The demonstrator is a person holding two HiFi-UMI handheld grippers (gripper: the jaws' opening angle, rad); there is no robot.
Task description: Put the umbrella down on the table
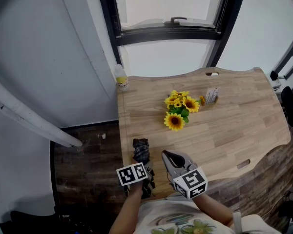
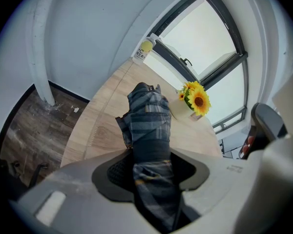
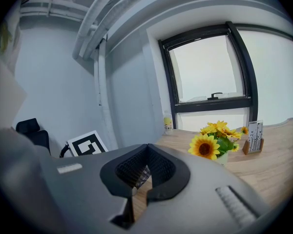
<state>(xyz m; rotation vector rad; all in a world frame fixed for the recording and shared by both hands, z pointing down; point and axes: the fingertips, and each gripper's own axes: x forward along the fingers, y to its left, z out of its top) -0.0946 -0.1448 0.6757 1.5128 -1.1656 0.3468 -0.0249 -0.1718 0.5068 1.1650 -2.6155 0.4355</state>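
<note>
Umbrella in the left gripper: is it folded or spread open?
Folded. The umbrella has its plaid canopy wrapped into a tight bundle with a dark band around it, clamped between the fingers of the left gripper.

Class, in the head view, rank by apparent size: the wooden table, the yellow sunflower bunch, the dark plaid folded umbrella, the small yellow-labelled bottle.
1. Wooden table
2. Yellow sunflower bunch
3. Dark plaid folded umbrella and small yellow-labelled bottle: alike; umbrella partly hidden, so unranked.
</note>
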